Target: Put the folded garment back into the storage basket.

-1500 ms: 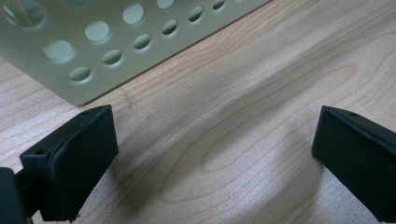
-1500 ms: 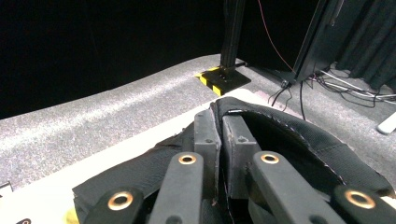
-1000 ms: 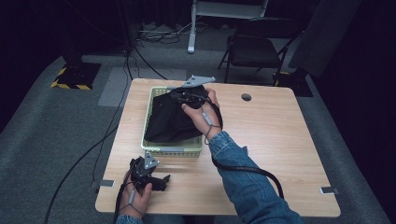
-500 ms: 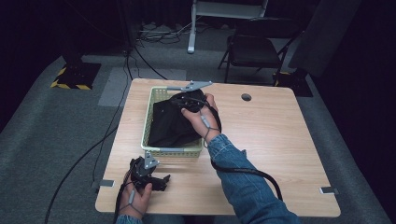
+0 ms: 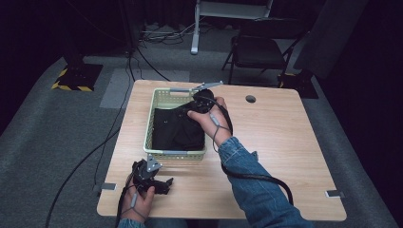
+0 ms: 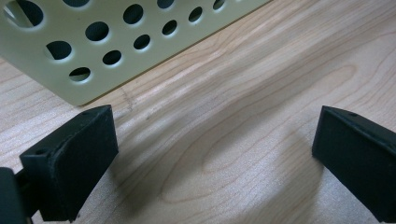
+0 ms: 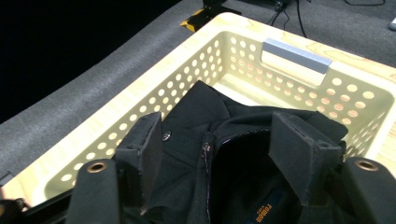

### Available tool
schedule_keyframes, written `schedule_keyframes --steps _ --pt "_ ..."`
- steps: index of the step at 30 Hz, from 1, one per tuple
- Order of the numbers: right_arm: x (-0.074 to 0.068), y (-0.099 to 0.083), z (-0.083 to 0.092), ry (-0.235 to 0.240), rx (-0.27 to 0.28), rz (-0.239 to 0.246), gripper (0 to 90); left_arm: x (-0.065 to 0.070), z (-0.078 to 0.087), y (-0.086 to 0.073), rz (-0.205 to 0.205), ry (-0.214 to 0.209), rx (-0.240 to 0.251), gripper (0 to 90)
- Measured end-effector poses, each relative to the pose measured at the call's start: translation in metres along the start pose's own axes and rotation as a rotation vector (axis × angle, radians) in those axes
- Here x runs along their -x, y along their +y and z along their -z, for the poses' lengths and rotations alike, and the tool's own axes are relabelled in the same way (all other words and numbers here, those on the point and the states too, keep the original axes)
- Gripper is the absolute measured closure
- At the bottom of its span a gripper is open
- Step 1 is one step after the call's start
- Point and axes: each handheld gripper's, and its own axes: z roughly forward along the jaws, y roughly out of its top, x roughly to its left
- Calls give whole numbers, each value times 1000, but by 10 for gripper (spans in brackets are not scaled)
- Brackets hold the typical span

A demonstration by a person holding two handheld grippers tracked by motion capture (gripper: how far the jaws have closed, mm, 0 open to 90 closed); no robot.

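Black shirt (image 5: 175, 129) dropped into basket (image 5: 164, 97); right tongs (image 5: 198, 102) opening.

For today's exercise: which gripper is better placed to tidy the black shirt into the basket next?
Probably the right gripper: it hovers open over the black shirt in the basket. The left gripper rests on the table outside it.

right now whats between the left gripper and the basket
Just bare wooden table: in the left gripper view the left gripper has open fingers over plain wood short of the basket wall.
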Motion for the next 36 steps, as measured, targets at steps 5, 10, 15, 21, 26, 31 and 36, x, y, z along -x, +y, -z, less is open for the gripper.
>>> schedule_keyframes --steps 5,10,15,21,26,31,36 --pt "1 1 15 0 15 30 328 0 0 0 1 -1 0 2" --pt "9 1 30 -18 21 49 304 0 0 0 0 0 -1 2" --pt "17 0 46 -30 32 77 263 0 0 0 -1 0 -1 2" --pt "26 -1 62 -33 51 79 253 0 0 0 2 -1 0 2" --pt "31 -4 74 -38 63 83 243 0 0 0 4 -2 0 2" --pt "33 -6 86 -44 75 99 237 0 0 0 1 -1 -1 2" --pt "35 -9 97 -49 76 115 231 0 0 0 -1 -1 -2 2"
